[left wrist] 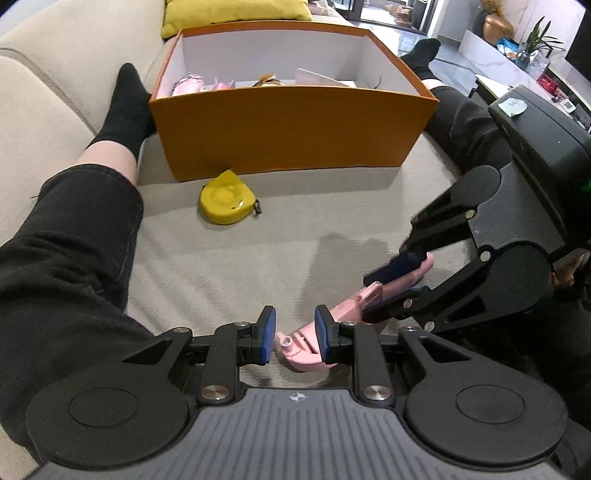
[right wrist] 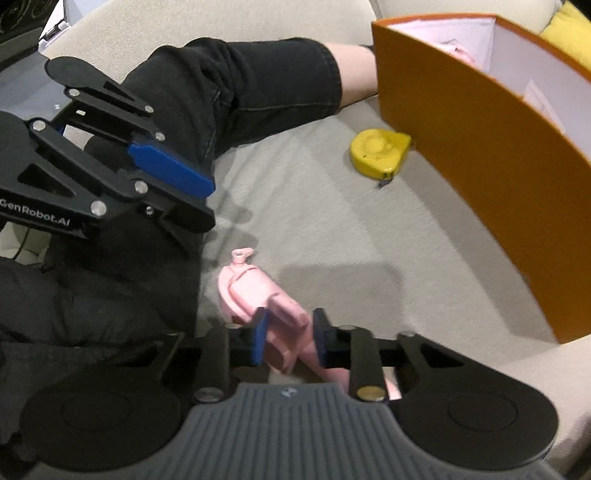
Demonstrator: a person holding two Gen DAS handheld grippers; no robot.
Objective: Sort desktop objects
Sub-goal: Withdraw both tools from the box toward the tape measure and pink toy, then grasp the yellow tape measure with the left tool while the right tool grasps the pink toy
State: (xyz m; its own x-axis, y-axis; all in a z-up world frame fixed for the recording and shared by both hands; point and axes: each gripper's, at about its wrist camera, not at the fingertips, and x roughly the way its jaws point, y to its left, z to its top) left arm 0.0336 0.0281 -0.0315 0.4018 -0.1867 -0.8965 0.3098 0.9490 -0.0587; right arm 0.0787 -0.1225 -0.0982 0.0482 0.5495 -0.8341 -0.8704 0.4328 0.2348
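Note:
A pink plastic tool [left wrist: 354,306] lies on the grey sofa seat, and my right gripper [left wrist: 391,277] is shut on its handle. In the right wrist view the tool [right wrist: 255,291] runs forward between that gripper's [right wrist: 288,339] blue pads. My left gripper [left wrist: 294,334] is narrowly open and empty, its pads at the tool's far end without gripping it. It shows in the right wrist view [right wrist: 192,195] at the left. A yellow tape measure [left wrist: 227,199] lies in front of the orange box [left wrist: 288,129]; it also shows in the right wrist view [right wrist: 378,151].
The orange box [right wrist: 480,155] holds several items, some pink. The person's legs in black trousers [left wrist: 66,258] and socks [left wrist: 125,103] flank the seat on both sides. A yellow cushion [left wrist: 236,13] lies behind the box.

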